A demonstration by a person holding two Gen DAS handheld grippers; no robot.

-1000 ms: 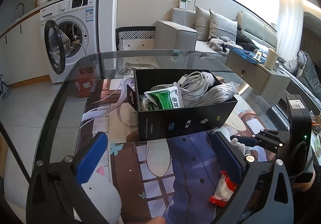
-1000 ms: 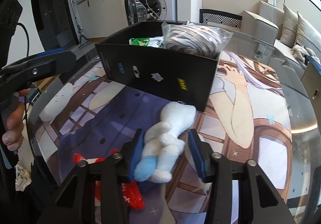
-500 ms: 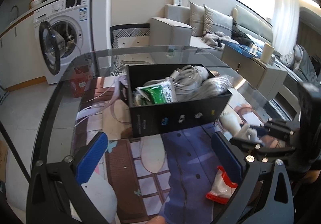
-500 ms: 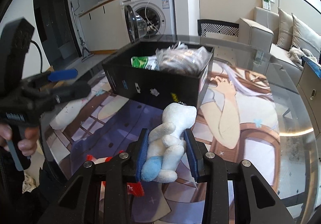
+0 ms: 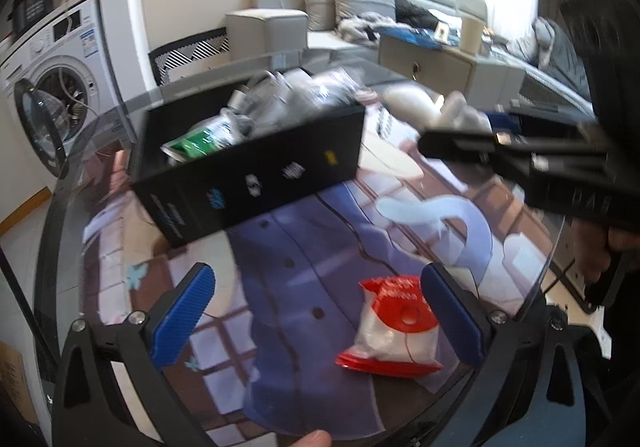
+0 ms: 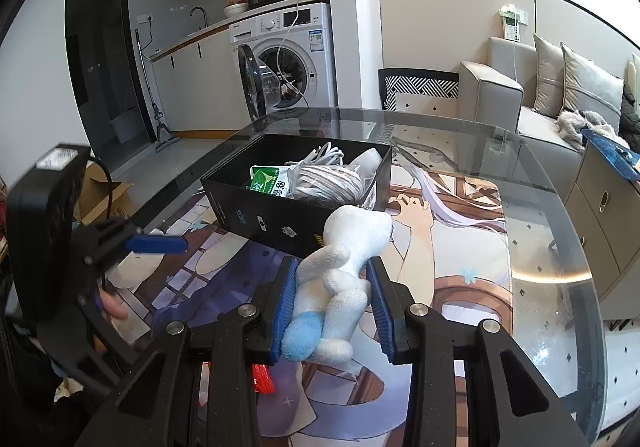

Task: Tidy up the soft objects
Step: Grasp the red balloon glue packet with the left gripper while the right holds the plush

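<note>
My right gripper [image 6: 332, 311] is shut on a white plush toy with a blue foot [image 6: 340, 279] and holds it in the air, just in front of the black box [image 6: 296, 223]. The box holds cables and a green packet [image 6: 266, 183]. In the left wrist view the box [image 5: 256, 183] is blurred, and the plush [image 5: 416, 107] shows at its right end in the right gripper. My left gripper [image 5: 320, 315] is open and empty above the mat, with a red and white packet [image 5: 394, 331] beside its right finger.
The glass table [image 6: 560, 231] carries a printed mat [image 6: 452, 247]. A washing machine [image 6: 292, 59] with its door open stands behind, and a sofa [image 6: 520, 87] is at the right. The left gripper shows at the left of the right wrist view [image 6: 156, 245].
My right gripper has risen with the plush toy and carried it toward the box. The left gripper has swung right and now faces the red and white packet.
</note>
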